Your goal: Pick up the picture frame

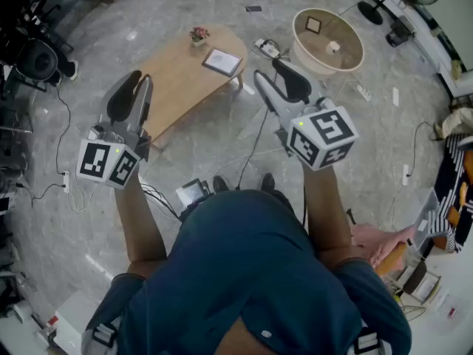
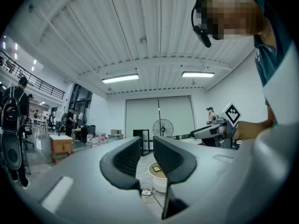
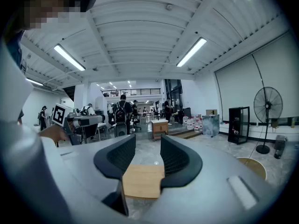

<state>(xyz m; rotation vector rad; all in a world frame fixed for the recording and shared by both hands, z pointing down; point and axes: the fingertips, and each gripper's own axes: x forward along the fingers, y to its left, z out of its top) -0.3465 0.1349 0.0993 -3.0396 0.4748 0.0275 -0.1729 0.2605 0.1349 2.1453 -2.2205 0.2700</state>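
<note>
Head view: person's blue shirt [image 1: 244, 272] is closest. Left gripper [image 1: 140, 81] and right gripper [image 1: 267, 69] both have jaws wide apart, empty. Picture frame [image 1: 222, 61] lies flat on the wooden table [image 1: 174, 80], well apart from both. For a flat frame I'd go low, take an edge, close slowly. Left gripper view: gap shows only the round table [image 2: 158, 181]. Right gripper view: wooden table's end past its jaws, frame not visible.

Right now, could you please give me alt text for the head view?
Seen from above, a person holds the left gripper and right gripper, fingers open and empty, over a grey floor. Ahead, a dark-edged rectangular picture frame lies flat on a light oval wooden table.
</note>
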